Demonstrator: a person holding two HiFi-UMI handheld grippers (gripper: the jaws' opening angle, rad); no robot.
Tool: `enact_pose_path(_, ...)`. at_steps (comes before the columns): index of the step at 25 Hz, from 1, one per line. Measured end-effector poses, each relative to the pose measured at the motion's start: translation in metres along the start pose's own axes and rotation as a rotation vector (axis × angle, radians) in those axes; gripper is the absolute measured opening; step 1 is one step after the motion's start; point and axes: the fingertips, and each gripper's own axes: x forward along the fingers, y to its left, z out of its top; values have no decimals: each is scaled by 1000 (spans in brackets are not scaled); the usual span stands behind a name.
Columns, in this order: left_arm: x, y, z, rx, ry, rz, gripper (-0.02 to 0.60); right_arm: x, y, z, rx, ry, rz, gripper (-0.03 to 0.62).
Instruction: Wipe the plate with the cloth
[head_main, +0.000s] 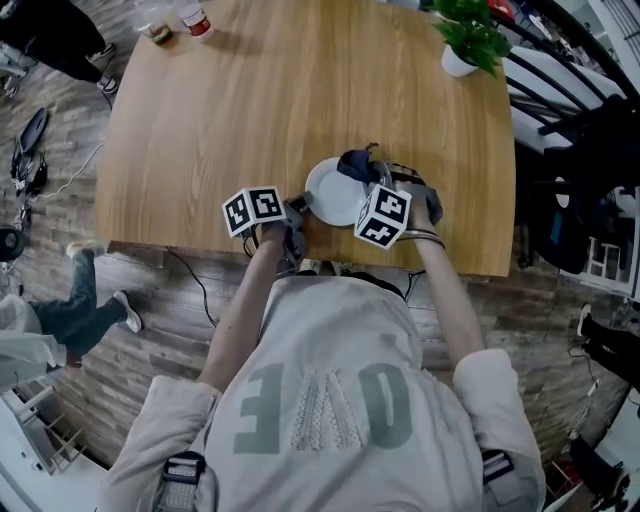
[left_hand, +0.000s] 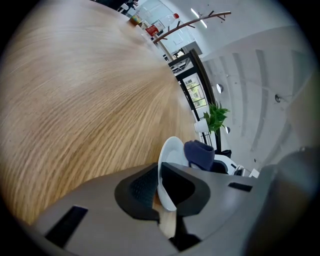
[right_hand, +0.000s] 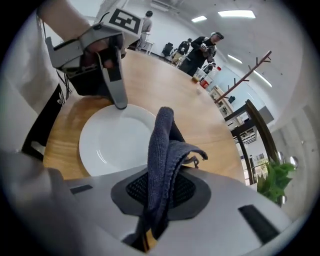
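Observation:
A white plate (head_main: 333, 197) lies on the wooden table (head_main: 250, 100) near its front edge. My left gripper (head_main: 298, 208) is shut on the plate's left rim; in the left gripper view the rim (left_hand: 169, 165) passes between the pads of my left gripper (left_hand: 161, 187). A dark blue cloth (head_main: 356, 164) hangs over the plate's far right side, and my right gripper (head_main: 378, 184) is shut on it. In the right gripper view the cloth (right_hand: 162, 150) rises folded from my right gripper (right_hand: 160, 192) just above the plate (right_hand: 117, 142), with the left gripper (right_hand: 120, 102) at the far rim.
A potted plant (head_main: 470, 40) stands at the table's far right corner, and bottles (head_main: 195, 20) stand at the far left corner. The front table edge (head_main: 300, 258) runs just under my hands. People (right_hand: 202, 47) stand at the table's far end. A person's legs (head_main: 85, 300) show on the floor at left.

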Motion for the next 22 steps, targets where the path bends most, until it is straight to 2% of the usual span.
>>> enact_pose_path(3,0,-1,0,-4,1,-1,29,6,4,0,-60,24,-7,57)
enact_pose_path(10,-4,1,1,7,-16,2,29,-5,22,2,-124,54,-15,57)
enact_pose_path(14,-6,1,2,3,-23,1,29,-16,44,3,-143,57,35,57)
enact_pose_path(22,-4,0,3,20,-46,10,29,-46,95,5,-102,17,184,57)
